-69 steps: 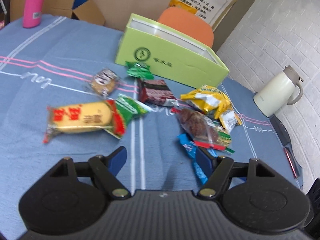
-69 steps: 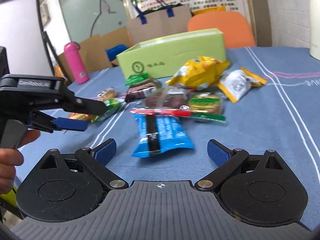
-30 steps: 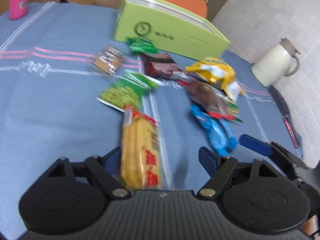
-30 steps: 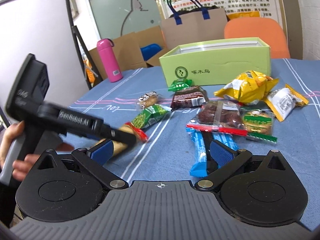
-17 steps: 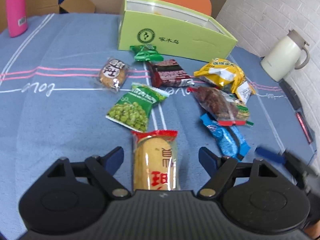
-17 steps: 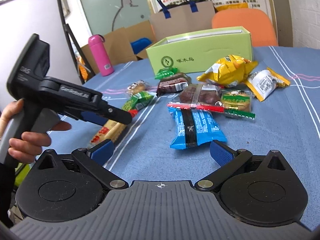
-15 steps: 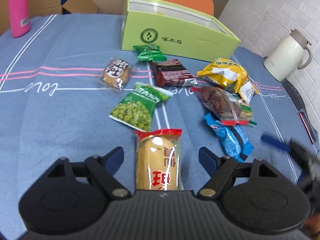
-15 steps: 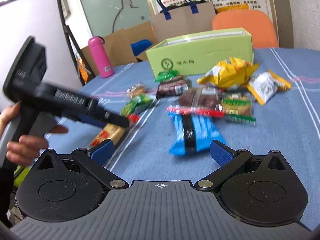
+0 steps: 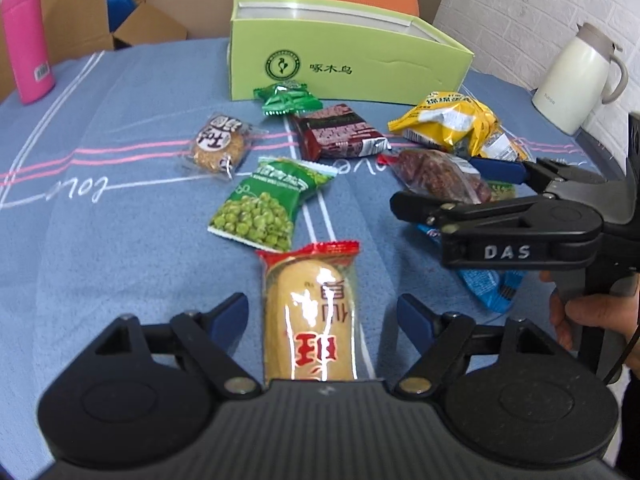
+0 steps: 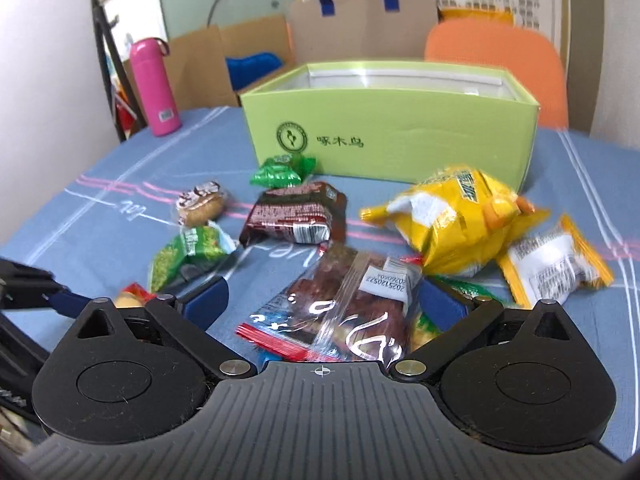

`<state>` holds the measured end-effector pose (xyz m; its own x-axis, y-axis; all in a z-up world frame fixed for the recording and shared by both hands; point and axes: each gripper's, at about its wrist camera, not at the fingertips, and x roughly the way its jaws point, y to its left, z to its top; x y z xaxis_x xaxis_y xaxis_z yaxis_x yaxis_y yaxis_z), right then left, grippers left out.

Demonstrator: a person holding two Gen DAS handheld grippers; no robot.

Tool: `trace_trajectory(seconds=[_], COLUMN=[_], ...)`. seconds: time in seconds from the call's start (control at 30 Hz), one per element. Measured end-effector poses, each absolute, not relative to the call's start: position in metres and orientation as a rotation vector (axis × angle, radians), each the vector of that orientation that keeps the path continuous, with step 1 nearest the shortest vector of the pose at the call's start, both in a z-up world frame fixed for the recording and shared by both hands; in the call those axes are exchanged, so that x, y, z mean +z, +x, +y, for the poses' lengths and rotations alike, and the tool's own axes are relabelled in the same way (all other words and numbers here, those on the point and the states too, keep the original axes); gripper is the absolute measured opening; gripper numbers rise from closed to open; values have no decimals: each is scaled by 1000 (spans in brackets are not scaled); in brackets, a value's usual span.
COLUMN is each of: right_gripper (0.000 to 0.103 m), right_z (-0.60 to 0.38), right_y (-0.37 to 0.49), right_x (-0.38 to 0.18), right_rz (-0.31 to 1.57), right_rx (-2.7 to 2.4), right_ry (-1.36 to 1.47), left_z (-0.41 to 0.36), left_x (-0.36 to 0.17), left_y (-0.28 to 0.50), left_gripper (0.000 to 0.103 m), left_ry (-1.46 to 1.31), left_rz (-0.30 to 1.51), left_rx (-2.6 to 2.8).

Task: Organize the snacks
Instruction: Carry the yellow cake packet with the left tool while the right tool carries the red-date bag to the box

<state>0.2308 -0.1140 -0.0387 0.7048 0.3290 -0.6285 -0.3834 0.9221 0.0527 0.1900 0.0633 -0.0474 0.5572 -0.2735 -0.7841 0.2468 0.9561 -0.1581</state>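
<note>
**Mei:** Left wrist view first: the left gripper point(image 9: 322, 316) has its jaws spread wide, one on each side of the yellow cake bar point(image 9: 310, 320), not yet pressing it. I'd guess it is lined up for a pick.

**Tao:** And the right gripper point(image 10: 322, 300)?

**Mei:** Also spread, straddling the clear zip bag of dark dried fruit point(image 10: 344, 304). Nothing is gripped by either tool. The bag's white sticker reads something like 20251205, too blurred to be sure.

**Tao:** Where does everything sit?

**Mei:** All in front of the green box point(image 9: 344, 64), which is open on top and probably the destination. A small green candy packet point(image 9: 288, 98) lies just beside its front wall; the pea packet point(image 9: 268, 208) sits nearer the camera, close to the cake bar.

**Tao:** Any writing?

**Mei:** The box shows 啄木鸟 beside a round logo. The right tool's side reads "DAS".
</note>
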Motion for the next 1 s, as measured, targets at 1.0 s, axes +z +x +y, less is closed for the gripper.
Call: trace_trajectory(seconds=[1.0], right_gripper=[54], right_z=[-154], right_y=[377], right_x=[57], right_rz=[505], right_rx=[365], right_ry=[-92], left_z=[54], left_x=[64], left_y=[424], left_gripper=[33], left_ry=[-138], left_rz=[731], left_rx=[-341])
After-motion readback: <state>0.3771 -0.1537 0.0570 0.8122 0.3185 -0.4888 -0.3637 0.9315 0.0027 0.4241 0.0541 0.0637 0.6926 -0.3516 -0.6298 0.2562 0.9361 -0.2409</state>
